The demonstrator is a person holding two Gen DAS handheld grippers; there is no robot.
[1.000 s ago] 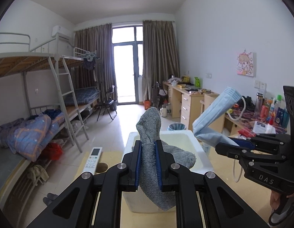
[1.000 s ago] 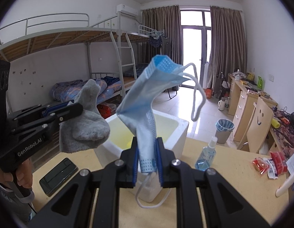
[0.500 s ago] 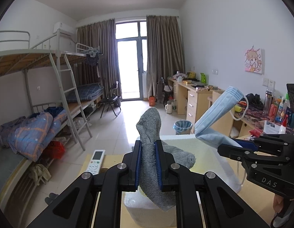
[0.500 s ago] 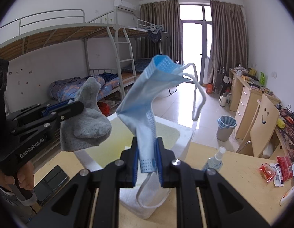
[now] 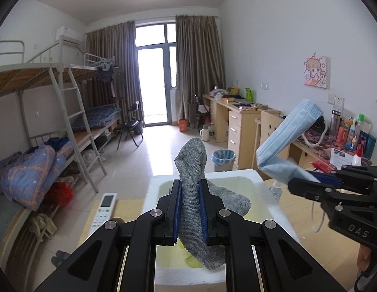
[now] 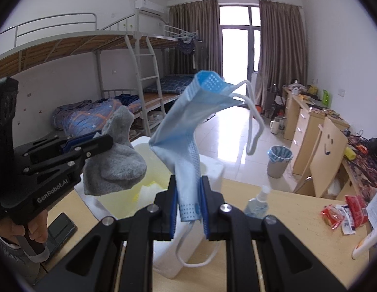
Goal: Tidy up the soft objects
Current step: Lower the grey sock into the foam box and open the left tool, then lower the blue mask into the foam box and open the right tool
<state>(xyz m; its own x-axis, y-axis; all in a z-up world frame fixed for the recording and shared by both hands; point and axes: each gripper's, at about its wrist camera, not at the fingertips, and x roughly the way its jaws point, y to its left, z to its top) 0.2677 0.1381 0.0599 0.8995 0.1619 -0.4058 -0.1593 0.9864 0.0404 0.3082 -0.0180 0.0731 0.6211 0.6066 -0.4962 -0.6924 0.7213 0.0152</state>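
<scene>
**Over the white foam box: a sock and a mask, both pinched and hanging**

Above the white foam box [image 5: 263,185] on the wooden table [image 6: 298,209], the left gripper [image 5: 190,209] is pinching a grey knitted sock [image 5: 193,170] near its middle. One end stands up between the jaws; the other droops down over the box's yellowish inside. Just beside it, the right gripper [image 6: 188,202] is pressed together on the lower end of a blue disposable face mask [image 6: 188,126], which rises folded above the jaws while its white ear loops [image 6: 254,131] dangle loose.

Both things look very light and limp. The sock is thick and fuzzy, so it should stay put in a mid-body pinch and will likely slump into a heap wherever it lands. The mask is thin and smoother, probably easier to slip; its pleated body near the stitched edge seems the safest hold, not the loops, which stretch and could catch on the box rim or a jaw. Neither risks breakage. A spray bottle [image 6: 257,202] stands just behind the box, and a remote control [image 5: 103,209] lies to its left.
</scene>
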